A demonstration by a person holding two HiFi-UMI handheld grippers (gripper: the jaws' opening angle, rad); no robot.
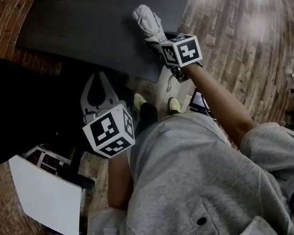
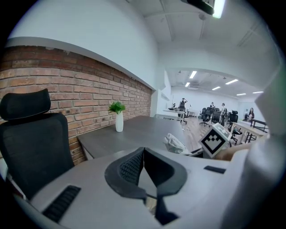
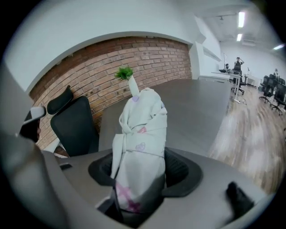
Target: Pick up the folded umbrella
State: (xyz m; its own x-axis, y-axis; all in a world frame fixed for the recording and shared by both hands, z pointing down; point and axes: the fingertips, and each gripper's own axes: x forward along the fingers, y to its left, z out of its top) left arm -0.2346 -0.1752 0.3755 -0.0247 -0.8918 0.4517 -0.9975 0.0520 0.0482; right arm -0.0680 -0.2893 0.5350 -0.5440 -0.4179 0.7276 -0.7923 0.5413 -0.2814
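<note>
The right hand-held gripper [image 3: 139, 179] clamps the folded umbrella [image 3: 142, 134] low — a firm squeeze and a straight lift off the bench [image 1: 96, 23] suit it. The left hand-held gripper [image 2: 144, 172] sits closed, empty.

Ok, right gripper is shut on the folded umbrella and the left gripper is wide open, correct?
No. The right gripper is shut on the folded umbrella, but the left gripper is shut too, with nothing in it, as the left gripper view shows.
</note>
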